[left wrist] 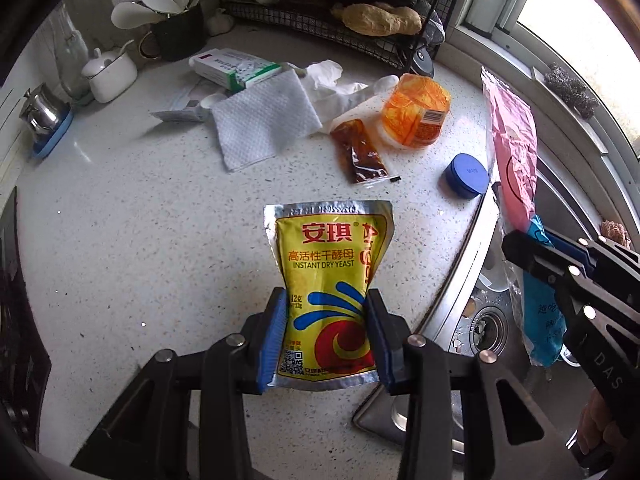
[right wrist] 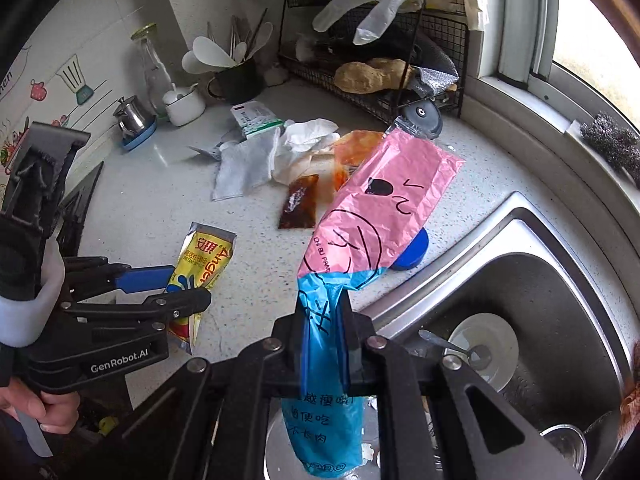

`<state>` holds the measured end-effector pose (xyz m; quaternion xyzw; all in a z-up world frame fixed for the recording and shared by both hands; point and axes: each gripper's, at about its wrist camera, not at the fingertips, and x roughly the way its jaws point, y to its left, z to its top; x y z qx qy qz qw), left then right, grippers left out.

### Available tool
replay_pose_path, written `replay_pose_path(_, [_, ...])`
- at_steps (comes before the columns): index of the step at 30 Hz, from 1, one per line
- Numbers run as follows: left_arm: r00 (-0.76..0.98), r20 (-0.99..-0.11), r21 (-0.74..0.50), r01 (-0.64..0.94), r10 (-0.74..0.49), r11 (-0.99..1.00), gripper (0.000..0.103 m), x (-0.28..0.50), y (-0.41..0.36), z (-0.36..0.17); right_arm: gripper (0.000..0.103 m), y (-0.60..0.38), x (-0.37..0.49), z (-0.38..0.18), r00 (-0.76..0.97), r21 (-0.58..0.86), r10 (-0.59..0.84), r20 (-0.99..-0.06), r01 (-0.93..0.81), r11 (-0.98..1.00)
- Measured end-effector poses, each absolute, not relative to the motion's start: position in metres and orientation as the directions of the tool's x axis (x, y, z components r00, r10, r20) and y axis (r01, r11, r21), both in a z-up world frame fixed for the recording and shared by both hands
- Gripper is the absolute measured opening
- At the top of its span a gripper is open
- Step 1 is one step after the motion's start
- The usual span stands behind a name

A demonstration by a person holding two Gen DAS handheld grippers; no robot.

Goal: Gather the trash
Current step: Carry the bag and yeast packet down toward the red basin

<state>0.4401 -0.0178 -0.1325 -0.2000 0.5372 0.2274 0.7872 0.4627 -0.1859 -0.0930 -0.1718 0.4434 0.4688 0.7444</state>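
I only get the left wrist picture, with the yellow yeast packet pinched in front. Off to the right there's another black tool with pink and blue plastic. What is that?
Observer: The right gripper, shut on a pink and blue bag; the blue end hangs down below its fingers.
Operator: What's under it?
Observer: A steel sink holding a white bowl with a spoon in it.
Operator: Who holds my tool?
Observer: A bare hand grips the left gripper's handle, its pads pinching the yeast packet.
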Motion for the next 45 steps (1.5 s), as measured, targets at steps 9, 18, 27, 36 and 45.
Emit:
replay_pose_path(9, [0.349,-0.904,-0.047,-0.653,0.246,0.756,0.037,0.352,-0.004,-0.097,0.010,-0.162,0.399,-0.071,0.116,0.165,0.604,-0.788,-0.906,0.389])
replay_pose_path(18, [0.325,-0.889,-0.016,-0.726,0.322,0.688,0.037,0.253,-0.019,-0.079,0.010,-0.151,0.320,-0.069,0.042,0.178,0.623,-0.781,-0.941,0.287])
replay_pose_path(27, [0.289,-0.901,-0.030,-0.785,0.324,0.618,0.037,0.154,-0.046,-0.091,0.010,-0.158,0.248,-0.085,-0.027,0.182,0.593,-0.805,-0.962,0.204])
replay_pose_path(36, [0.236,-0.935,-0.055,-0.835,0.265,0.547,0.037,0.089,-0.072,-0.145,0.010,-0.163,0.201,-0.137,-0.105,0.210,0.501,-0.859,-0.965,0.159])
replay_pose_path(45, [0.170,-0.964,-0.049,-0.870,0.206,0.490,0.037,0.047,-0.091,-0.212,0.010,-0.157,0.170,-0.217,-0.162,0.220,0.364,-0.917,-0.968,0.124])
